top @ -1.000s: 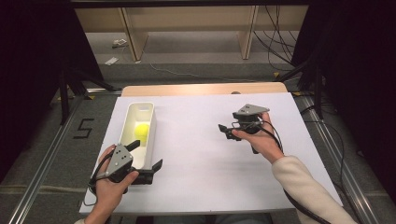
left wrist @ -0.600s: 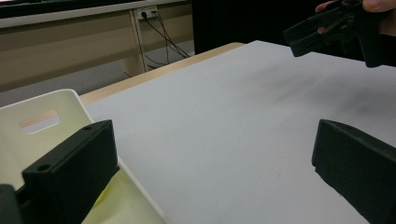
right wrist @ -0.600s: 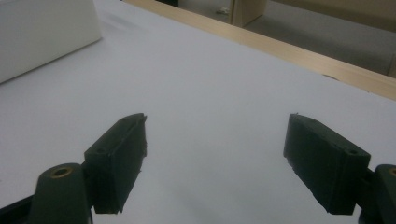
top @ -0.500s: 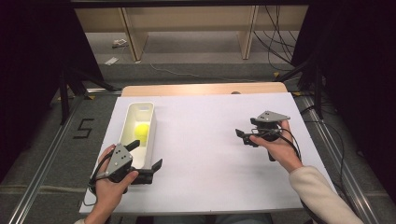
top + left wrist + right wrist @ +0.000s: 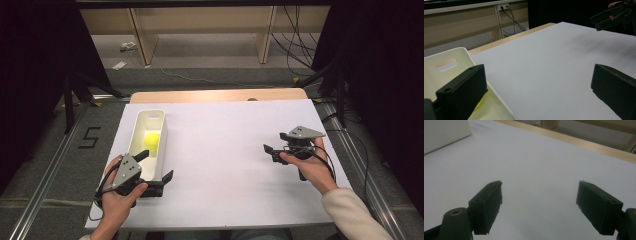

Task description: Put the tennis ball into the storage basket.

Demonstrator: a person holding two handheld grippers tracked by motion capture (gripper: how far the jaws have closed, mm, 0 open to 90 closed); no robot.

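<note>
High view: floor marking "5" [image 5: 89, 137] left of table [image 5: 235, 120].

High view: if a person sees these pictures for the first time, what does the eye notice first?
Probably the yellow ball, bright inside the long white bin at the left of the white table. Next, the two black grippers: the left gripper stands open astride the bin's near right wall, one jaw inside the bin and one outside. The right gripper is open with nothing between its jaws, over the bare right side.
</note>
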